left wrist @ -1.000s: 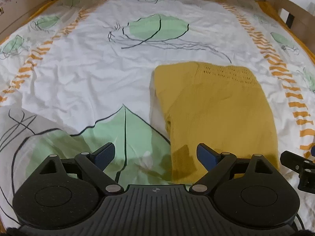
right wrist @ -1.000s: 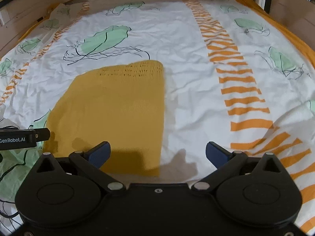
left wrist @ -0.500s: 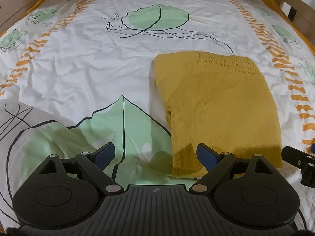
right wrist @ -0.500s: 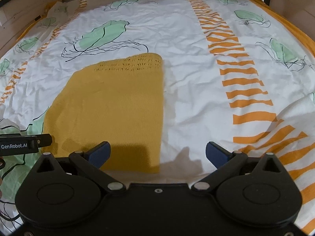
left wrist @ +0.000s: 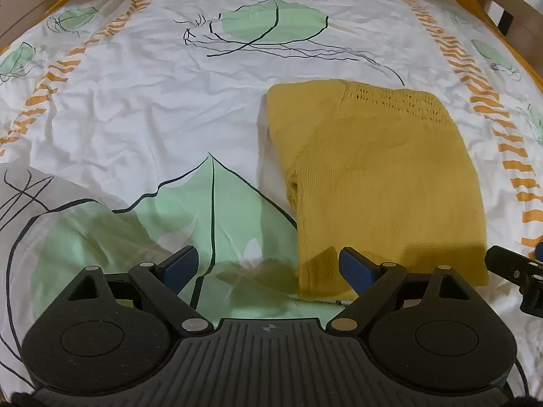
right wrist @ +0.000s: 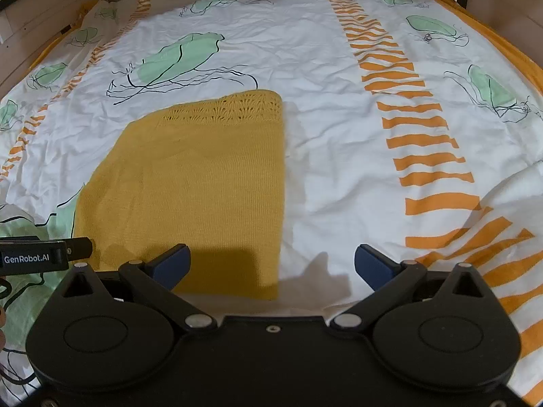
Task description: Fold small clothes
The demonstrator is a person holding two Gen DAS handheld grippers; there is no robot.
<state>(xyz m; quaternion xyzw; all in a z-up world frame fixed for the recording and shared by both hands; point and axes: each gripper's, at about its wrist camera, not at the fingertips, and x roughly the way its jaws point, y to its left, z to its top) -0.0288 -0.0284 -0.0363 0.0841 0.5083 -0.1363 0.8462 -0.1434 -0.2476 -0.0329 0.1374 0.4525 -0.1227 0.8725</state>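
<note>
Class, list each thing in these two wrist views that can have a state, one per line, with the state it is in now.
yellow knitted garment: folded into a rectangle, lying flat on the bedsheet, not held.
left gripper: open, empty, over the garment's near left corner.
right gripper: open, empty, over the garment's near right corner.
bedsheet: spread out, lightly wrinkled.

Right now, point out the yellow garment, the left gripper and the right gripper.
yellow garment (right wrist: 203,183), right wrist view, middle of the knit.
left gripper (left wrist: 268,268), left wrist view, midway between fingertips.
right gripper (right wrist: 271,266), right wrist view, midway between fingertips.
</note>
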